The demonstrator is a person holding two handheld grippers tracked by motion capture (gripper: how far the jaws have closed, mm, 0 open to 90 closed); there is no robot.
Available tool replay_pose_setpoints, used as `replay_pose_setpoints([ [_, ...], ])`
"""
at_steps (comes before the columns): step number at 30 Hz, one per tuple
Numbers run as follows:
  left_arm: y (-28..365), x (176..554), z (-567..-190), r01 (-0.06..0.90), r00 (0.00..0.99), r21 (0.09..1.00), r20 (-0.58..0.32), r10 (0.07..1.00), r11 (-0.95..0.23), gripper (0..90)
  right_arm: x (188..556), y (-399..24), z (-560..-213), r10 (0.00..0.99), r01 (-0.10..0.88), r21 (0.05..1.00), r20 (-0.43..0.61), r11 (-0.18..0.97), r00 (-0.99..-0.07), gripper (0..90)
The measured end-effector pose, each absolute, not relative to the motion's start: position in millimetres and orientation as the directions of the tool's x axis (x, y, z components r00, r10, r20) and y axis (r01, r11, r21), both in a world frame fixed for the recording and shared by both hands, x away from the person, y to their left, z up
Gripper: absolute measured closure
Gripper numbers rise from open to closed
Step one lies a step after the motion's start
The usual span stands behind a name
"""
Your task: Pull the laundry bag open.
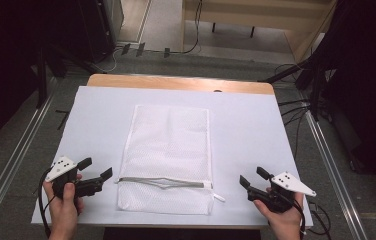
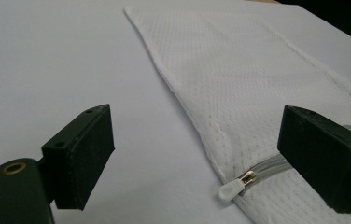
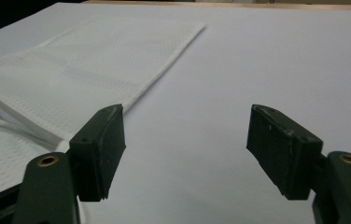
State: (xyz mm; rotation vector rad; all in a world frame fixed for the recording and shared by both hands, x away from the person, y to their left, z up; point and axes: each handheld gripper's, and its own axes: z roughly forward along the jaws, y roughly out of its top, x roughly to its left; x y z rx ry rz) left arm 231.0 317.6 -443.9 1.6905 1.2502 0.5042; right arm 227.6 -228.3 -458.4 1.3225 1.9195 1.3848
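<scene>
A white mesh zip bag (image 1: 168, 150) lies flat in the middle of the white-covered table (image 1: 101, 115). Its grey zipper (image 1: 163, 182) runs across near the front end and gapes a little in the middle. In the left gripper view a metal slider with a white tab (image 2: 232, 188) sits at the zipper's near end. My left gripper (image 1: 96, 168) (image 2: 197, 154) is open just left of the bag, its jaws apart from it. My right gripper (image 1: 252, 176) (image 3: 187, 149) is open to the right of the bag, over bare table. Both hold nothing.
A small white tab (image 1: 219, 198) sticks out at the bag's front right corner. The table's wooden far edge (image 1: 176, 82) shows beyond the white cover. Cables (image 1: 296, 107) and dark stands lie on the floor to the right; metal rails (image 1: 16, 160) flank the table.
</scene>
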Motion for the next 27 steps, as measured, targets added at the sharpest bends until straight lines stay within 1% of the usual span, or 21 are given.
replay_pose_setpoints([
  [4,319.3,231.7,-446.1,0.514,0.384,0.854,-0.15,0.911,-0.076,10.5,230.8,-242.2,-459.7,0.879,0.449,0.893,0.186,0.035,-0.438,28.3],
  [6,319.6,231.8,-446.9,0.512,0.396,0.855,-0.147,0.906,-0.085,10.3,231.7,-248.8,-459.8,0.881,0.448,0.894,0.188,0.03,-0.434,24.5],
  [8,319.8,231.2,-446.7,0.505,0.408,0.858,-0.144,0.901,-0.092,7.9,232.3,-252.9,-459.8,0.895,0.449,0.893,0.179,0.026,-0.409,20.3],
  [10,319.9,231.0,-446.8,0.5,0.42,0.86,-0.138,0.897,-0.102,6.4,232.5,-256.4,-460.0,0.916,0.453,0.891,0.156,0.032,-0.37,18.9],
  [11,319.9,231.0,-447.0,0.501,0.426,0.858,-0.133,0.895,-0.111,3.5,233.1,-259.0,-460.1,0.916,0.455,0.89,0.159,0.028,-0.368,18.4],
  [12,320.0,230.7,-447.0,0.501,0.43,0.858,-0.13,0.893,-0.116,0.0,233.4,-261.4,-460.3,0.914,0.458,0.889,0.169,0.021,-0.369,16.5],
  [16,321.8,230.2,-446.4,0.497,0.428,0.86,-0.124,0.895,-0.118,0.0,232.7,-269.9,-460.1,0.909,0.458,0.889,0.177,0.016,-0.377,14.2],
  [18,323.1,230.7,-446.7,0.499,0.432,0.859,-0.132,0.892,-0.114,0.0,230.1,-272.6,-458.7,0.909,0.439,0.898,0.174,0.011,-0.379,12.7],
  [22,323.4,231.8,-448.2,0.505,0.432,0.855,-0.131,0.892,-0.119,0.0,227.5,-276.7,-456.9,0.884,0.438,0.899,0.197,0.01,-0.424,7.4],
  [27,323.2,231.6,-448.4,0.504,0.432,0.854,-0.124,0.893,-0.126,0.0,228.6,-275.6,-459.0,0.88,0.454,0.891,0.2,0.02,-0.431,7.4],
])
